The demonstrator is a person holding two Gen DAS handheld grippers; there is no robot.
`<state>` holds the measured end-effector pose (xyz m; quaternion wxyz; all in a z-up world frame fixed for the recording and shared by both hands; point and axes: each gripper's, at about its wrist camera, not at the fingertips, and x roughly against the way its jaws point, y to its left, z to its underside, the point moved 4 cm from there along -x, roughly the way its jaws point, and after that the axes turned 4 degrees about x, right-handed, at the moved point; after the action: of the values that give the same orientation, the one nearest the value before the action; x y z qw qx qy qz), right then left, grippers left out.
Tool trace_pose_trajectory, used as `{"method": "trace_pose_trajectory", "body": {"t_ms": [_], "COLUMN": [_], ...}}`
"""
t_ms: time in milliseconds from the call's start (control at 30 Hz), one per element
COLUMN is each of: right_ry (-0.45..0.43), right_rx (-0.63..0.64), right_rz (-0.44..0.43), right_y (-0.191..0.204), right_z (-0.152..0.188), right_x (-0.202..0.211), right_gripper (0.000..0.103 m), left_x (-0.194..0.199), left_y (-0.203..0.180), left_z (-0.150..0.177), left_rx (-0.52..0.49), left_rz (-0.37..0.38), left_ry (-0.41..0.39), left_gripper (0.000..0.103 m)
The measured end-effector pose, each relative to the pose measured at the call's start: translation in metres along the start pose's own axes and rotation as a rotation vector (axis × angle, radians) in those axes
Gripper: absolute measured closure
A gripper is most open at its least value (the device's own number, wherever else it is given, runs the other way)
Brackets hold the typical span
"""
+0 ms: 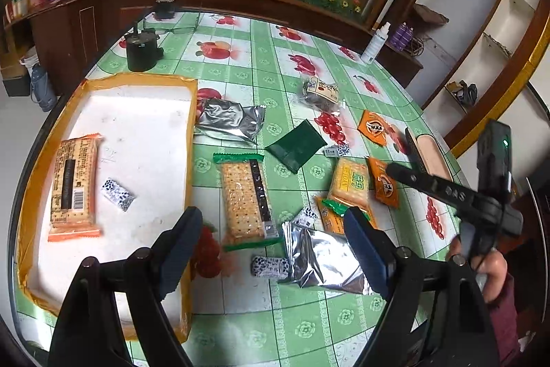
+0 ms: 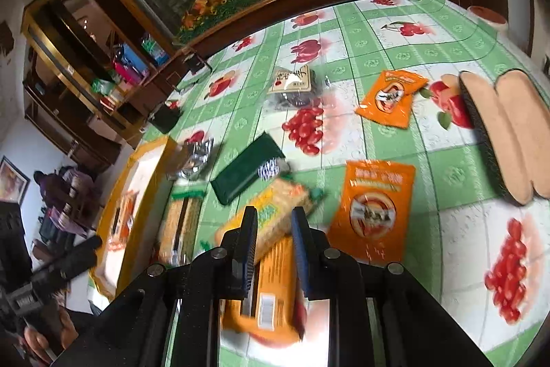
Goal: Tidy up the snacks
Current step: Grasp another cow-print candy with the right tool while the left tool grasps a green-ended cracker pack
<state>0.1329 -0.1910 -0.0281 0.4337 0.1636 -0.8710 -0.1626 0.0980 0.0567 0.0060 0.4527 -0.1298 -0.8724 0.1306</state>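
Your left hand-held gripper (image 1: pixel 271 241) hangs with jaws apart and empty just right of the shallow yellow-rimmed white tray (image 1: pixel 190 140), above the green-ended clear-wrapped cracker pack (image 1: pixel 245 200) on the bench. Two snacks lie in the tray; the rest lie loose. Your right hand-held gripper (image 2: pixel 274 222) looks closed and empty over the orange cracker packs (image 2: pixel 275 281); next, judged, open and pinch one.

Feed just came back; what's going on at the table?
A person holds two grippers over a table of scattered snacks. The left gripper is open and empty by the tray, which holds an orange cracker pack and a small candy. The right gripper is shut, seemingly empty, above a yellow cracker pack.
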Motion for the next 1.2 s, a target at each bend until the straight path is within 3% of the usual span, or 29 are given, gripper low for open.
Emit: {"method": "trace_pose_trajectory", "body": {"t_ms": [133,267,367,400,467,767,900,967,1200], "right_ry": [0.021,0.048,0.058,0.069,0.098,-0.001,-0.036,-0.048,-0.053], "right_rx": [0.019,0.037,0.071,0.090,0.124,0.122,0.119,0.108,0.087], "right_rz": [-0.008,0.013,0.048,0.060,0.086,0.070,0.056,0.040,-0.010], "right_y": [0.004,0.009,0.012,0.013,0.016,0.012,0.007,0.005,0.003], "right_z": [-0.015,-0.025,-0.029,-0.028,-0.025,-0.025,-0.018,-0.015,-0.003], "right_x": [-0.026,-0.058,-0.076,-0.081,-0.091,-0.052,-0.025,-0.017,-0.007], "right_gripper": [0.081,0.059,0.059,0.062,0.080,0.080,0.080,0.080,0.080], "left_x": [-0.008,-0.019,-0.027,-0.030,-0.034,-0.052,-0.050,-0.060,-0.097], "left_y": [0.006,0.005,0.004,0.003,-0.001,-0.021,0.002,0.012,-0.005], "left_z": [-0.006,-0.008,-0.006,-0.005,-0.001,0.022,-0.003,-0.013,-0.010], "left_rx": [0.029,0.022,0.019,0.019,0.008,-0.051,0.020,0.026,-0.145], "left_rz": [0.018,0.040,0.048,0.055,0.066,0.101,0.021,-0.040,-0.217], "left_ry": [0.011,0.035,0.058,0.068,0.083,0.133,0.077,0.086,0.139], "left_gripper": [0.020,0.020,0.020,0.020,0.020,0.020,0.020,0.020,0.020]}}
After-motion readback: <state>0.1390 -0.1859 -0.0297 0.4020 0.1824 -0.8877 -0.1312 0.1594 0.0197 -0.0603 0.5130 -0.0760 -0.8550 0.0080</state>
